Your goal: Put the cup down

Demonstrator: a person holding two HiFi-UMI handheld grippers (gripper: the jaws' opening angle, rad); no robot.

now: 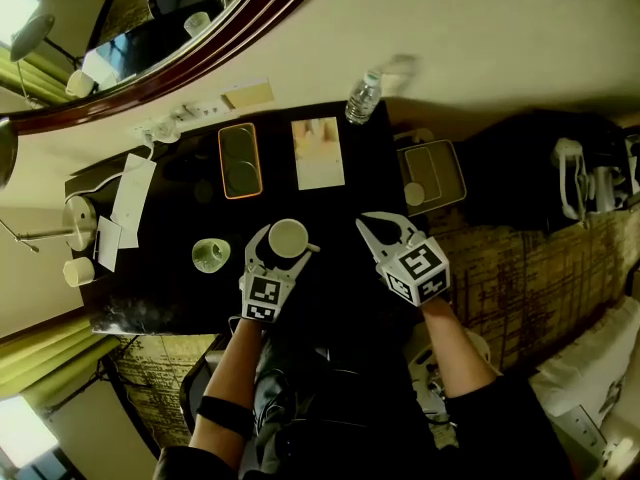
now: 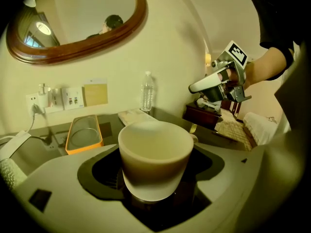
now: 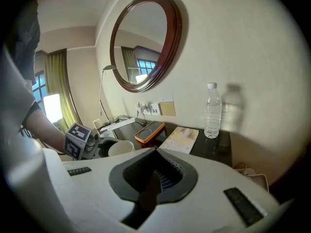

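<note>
A white cup (image 1: 288, 236) with a small handle is clamped between the jaws of my left gripper (image 1: 286, 250), over the middle of the black table (image 1: 340, 268). In the left gripper view the cup (image 2: 155, 152) fills the gap between the jaws, upright and empty. Whether its base touches the tabletop cannot be told. My right gripper (image 1: 371, 224) is shut with nothing in it, to the right of the cup above the table's right part. From the right gripper view its jaws (image 3: 155, 154) meet, and the cup (image 3: 121, 148) shows to the left.
On the table are a pale green small cup (image 1: 211, 255), an orange-rimmed tray (image 1: 240, 160), a booklet (image 1: 318, 152), a water bottle (image 1: 363, 97), papers (image 1: 130, 198) and a lamp base (image 1: 80, 218). A low side stand (image 1: 432, 176) is at the right. A mirror (image 2: 73, 23) hangs above.
</note>
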